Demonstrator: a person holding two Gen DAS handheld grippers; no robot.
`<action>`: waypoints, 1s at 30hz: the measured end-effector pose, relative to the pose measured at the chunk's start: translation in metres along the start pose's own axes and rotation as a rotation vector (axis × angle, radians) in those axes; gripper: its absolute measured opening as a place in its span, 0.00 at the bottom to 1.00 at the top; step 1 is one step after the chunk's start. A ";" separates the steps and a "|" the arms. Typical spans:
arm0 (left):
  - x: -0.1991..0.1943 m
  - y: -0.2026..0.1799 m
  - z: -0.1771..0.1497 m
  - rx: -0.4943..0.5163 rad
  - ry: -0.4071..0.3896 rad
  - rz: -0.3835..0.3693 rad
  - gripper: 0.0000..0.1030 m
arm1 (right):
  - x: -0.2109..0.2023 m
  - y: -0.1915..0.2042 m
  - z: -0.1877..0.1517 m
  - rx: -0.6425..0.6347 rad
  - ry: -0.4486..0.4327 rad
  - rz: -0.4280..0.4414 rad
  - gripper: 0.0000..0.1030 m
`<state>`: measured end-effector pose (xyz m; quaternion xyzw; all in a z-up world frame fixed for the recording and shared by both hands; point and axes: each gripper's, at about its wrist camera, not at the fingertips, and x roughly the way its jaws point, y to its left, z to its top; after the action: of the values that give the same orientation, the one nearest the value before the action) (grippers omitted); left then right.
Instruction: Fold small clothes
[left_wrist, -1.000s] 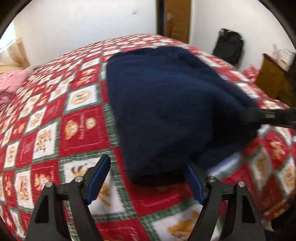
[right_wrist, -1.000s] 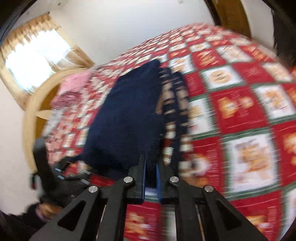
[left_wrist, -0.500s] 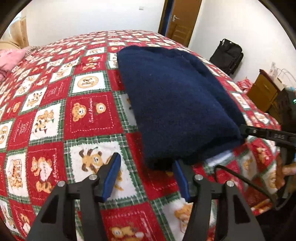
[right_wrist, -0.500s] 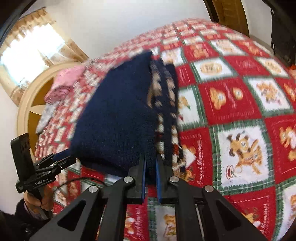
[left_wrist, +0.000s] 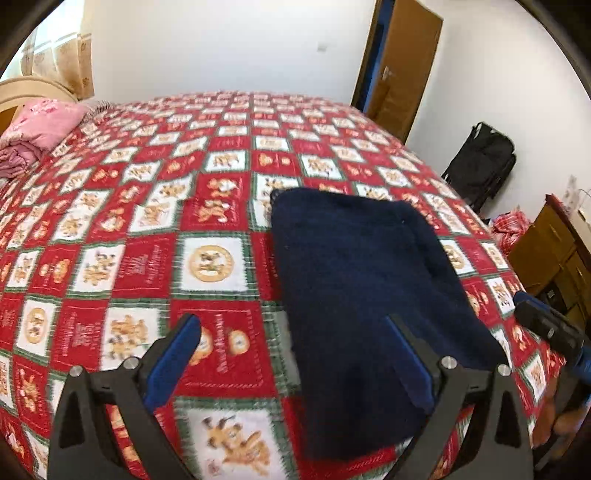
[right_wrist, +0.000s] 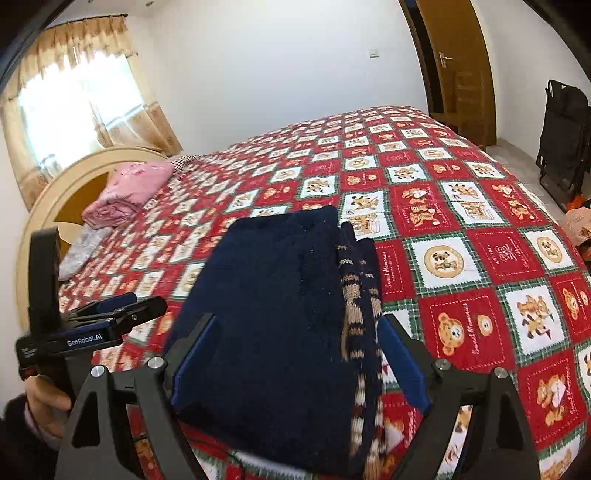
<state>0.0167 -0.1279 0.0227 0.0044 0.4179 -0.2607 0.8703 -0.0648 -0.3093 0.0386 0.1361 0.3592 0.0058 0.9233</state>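
Right wrist view: folded navy sweater (right_wrist: 269, 325) lies flat on the bed (right_wrist: 480, 206) at lower centre, right tool (right_wrist: 299, 358) and left tool (left_wrist: 291, 354) both spread and gripping nothing, presumably because the fold looks finished.

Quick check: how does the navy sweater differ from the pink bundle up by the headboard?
The navy sweater is dark knit with a tan patterned band along one edge; the pink bundle is pale and looks lightly printed. The sweater lies as a flat rectangle near the bed's edge, close to both open claws; the bundle sits bunched far off by the headboard. Both rest on the red checked bedspread.
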 end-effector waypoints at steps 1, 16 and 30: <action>0.002 -0.002 0.000 -0.001 0.006 -0.004 0.97 | 0.004 -0.002 0.000 0.011 0.006 -0.003 0.85; 0.048 -0.025 -0.002 0.009 0.119 0.031 0.97 | 0.004 -0.025 -0.017 -0.005 -0.003 -0.097 0.78; 0.057 -0.015 -0.006 -0.075 0.163 -0.089 0.97 | 0.011 -0.041 -0.012 0.049 0.017 -0.052 0.70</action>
<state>0.0352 -0.1656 -0.0196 -0.0255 0.4966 -0.2819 0.8205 -0.0687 -0.3447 0.0122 0.1492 0.3705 -0.0258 0.9164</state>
